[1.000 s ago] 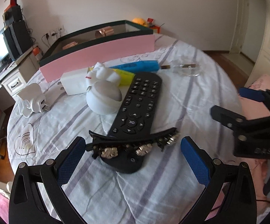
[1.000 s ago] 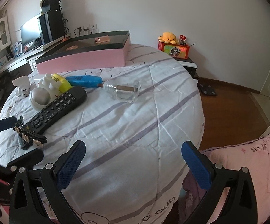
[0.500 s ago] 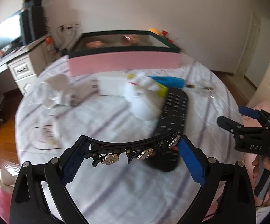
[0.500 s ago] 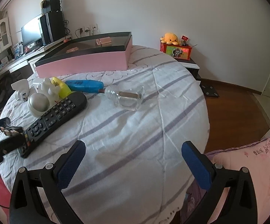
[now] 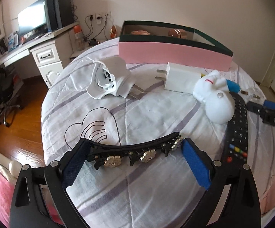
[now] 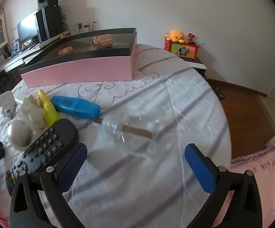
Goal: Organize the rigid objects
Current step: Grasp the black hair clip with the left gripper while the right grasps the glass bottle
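My left gripper (image 5: pixel 135 157) is shut on a long black hair clip (image 5: pixel 133 150) with silver flowers, held lengthwise between its blue pads above the bed. The pink box (image 5: pixel 173 54) with dark rim stands at the far side; it also shows in the right wrist view (image 6: pixel 80 72). A white plug adapter (image 5: pixel 109 79), a white charger (image 5: pixel 181 77), a white toy (image 5: pixel 215 98) and a black remote (image 5: pixel 238 131) lie on the sheet. My right gripper (image 6: pixel 135 165) is open and empty, near the remote (image 6: pixel 44 148) and a clear glass bottle (image 6: pixel 131 131).
A blue case (image 6: pixel 76 107) and a yellow item (image 6: pixel 46 108) lie by the remote. A desk with a monitor (image 5: pixel 33 20) stands left of the bed. A nightstand with a colourful box (image 6: pixel 183 47) stands at the back right. Wooden floor surrounds the round bed.
My left gripper closed on the hair clip, lifted it off the remote and swung left toward the plug adapter. My right gripper moved forward toward the glass bottle.
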### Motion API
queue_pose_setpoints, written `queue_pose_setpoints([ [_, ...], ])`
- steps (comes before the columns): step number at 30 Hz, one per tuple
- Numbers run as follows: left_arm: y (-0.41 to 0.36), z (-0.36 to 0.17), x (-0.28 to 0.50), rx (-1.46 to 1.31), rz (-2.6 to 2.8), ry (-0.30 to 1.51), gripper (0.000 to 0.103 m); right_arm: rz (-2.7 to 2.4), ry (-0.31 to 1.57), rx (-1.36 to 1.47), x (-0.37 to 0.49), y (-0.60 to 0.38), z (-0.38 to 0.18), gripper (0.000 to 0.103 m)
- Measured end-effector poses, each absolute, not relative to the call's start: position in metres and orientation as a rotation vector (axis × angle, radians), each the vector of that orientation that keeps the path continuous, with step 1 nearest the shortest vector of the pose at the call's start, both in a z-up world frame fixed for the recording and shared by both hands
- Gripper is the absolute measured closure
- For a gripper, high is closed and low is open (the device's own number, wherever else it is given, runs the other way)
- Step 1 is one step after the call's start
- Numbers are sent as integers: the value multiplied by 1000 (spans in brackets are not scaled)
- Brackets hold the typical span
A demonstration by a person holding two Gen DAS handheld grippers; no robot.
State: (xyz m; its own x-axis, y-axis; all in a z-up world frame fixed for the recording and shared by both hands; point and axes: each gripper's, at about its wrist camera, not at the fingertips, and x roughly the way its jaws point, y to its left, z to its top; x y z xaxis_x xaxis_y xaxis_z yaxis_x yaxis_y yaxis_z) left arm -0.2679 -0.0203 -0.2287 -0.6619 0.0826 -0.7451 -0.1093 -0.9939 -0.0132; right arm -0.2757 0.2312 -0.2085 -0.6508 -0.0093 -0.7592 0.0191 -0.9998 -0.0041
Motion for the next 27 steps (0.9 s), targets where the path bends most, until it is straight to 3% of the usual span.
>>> queue_pose_setpoints([
  [5,-27,-228,-261,-1213,2740,79,0,-2826,14,1273,-282,237,-205,2],
  [9,-38,-226,-257,-1183,2740,99,0,-2785,24,1284,-285,239,-208,27],
  [12,-46,-226,-257,-1173,2748,115,0,-2773,9,1260,-280,241,-206,39],
  [15,-51,-226,-257,-1160,2751,96,3,-2757,-20,1243,-274,244,-205,39],
  [16,-52,-227,-257,-1160,2747,62,14,-2755,-31,1243,-271,245,-205,39],
  [18,-49,-227,-256,-1163,2746,38,23,-2762,-32,1243,-267,245,-204,39],
  [24,-25,-224,-249,-1241,2741,37,23,-2763,-61,1263,-255,243,-204,39],
  [27,-14,-221,-243,-1242,2670,79,14,-2760,-71,1267,-251,243,-203,39],
])
